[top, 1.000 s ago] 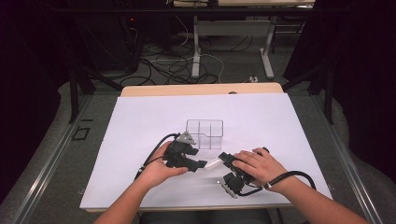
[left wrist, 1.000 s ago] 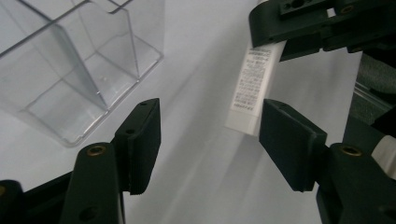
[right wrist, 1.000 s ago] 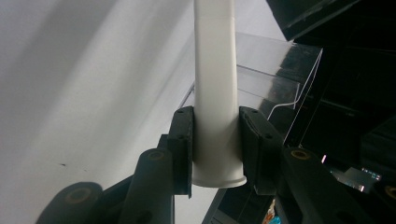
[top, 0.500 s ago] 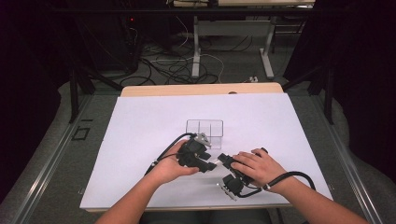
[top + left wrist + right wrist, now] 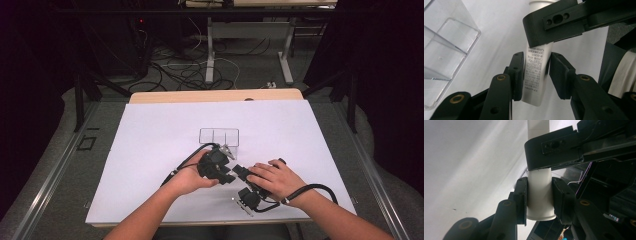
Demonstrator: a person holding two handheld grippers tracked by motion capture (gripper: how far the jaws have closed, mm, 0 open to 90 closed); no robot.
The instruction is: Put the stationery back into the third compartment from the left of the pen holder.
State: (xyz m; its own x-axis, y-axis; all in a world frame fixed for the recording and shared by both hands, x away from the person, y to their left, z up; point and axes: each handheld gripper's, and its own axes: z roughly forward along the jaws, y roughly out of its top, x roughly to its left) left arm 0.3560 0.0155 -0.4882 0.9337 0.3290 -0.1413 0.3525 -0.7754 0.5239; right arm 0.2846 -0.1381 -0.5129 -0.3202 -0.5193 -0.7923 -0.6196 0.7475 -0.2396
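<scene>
A white tube [image 5: 534,85] with small black print hangs between my two grippers, just above the white sheet. My left gripper [image 5: 535,75] has just been closing, and both its pads now touch the tube's printed flat end. My right gripper [image 5: 539,197] is shut on the tube's [image 5: 539,185] round cap end. Each gripper's jaw crosses the other's view higher up the tube. In the high view the left gripper [image 5: 227,174] and the right gripper [image 5: 241,172] meet tip to tip near the table's front middle, with both hands wrapped around them.
A clear plastic box [image 5: 219,136] with three compartments stands just beyond the grippers; its corner [image 5: 446,50] shows close at the left in the left gripper view. A white sheet [image 5: 150,150] covers the table. Cables trail from both grippers toward the front edge.
My left hand has moved right, bringing its gripper up to the right gripper's tip. The right hand has stayed where it was.
</scene>
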